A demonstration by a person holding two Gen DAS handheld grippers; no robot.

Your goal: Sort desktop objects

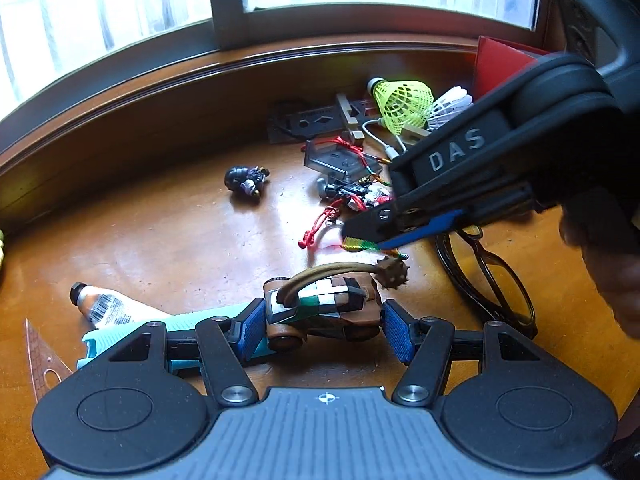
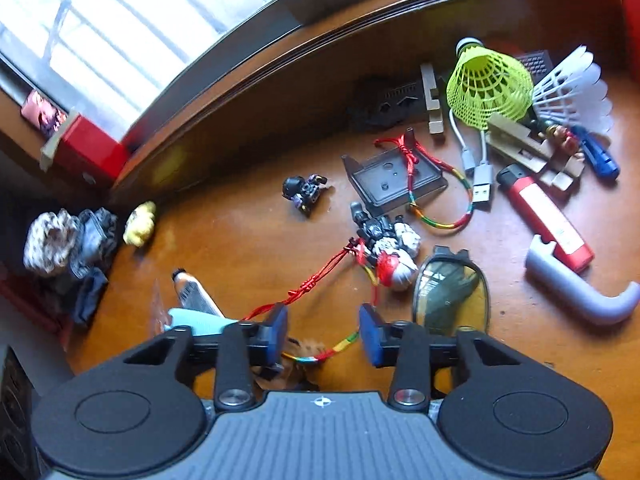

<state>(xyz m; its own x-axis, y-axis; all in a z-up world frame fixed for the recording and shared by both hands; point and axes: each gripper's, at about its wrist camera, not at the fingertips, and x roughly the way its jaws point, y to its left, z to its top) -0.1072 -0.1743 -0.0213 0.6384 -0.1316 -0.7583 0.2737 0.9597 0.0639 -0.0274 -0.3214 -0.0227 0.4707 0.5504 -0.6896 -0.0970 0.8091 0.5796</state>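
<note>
My left gripper (image 1: 323,332) is shut on a brown, green and white toy car (image 1: 324,304), one blue pad at each end of it. A spiked toy ball (image 1: 394,272) on a tan cord lies over the car's roof. Just beyond it, my right gripper (image 1: 362,242) comes in from the right, its tips shut on a rainbow-striped cord (image 1: 360,243). In the right wrist view that cord (image 2: 336,350) crosses between the blue pads of the right gripper (image 2: 325,332), and its red string (image 2: 308,290) runs up to a cluster of small figures (image 2: 386,246).
On the wooden desk lie glasses (image 1: 492,280), a small dark figure (image 1: 246,180), a yellow-green shuttlecock (image 2: 488,84), a white shuttlecock (image 2: 572,92), a red lighter (image 2: 548,216), a grey bent tube (image 2: 576,292), a USB cable (image 2: 480,184) and a cream tube (image 1: 108,306). A window sill borders the far edge.
</note>
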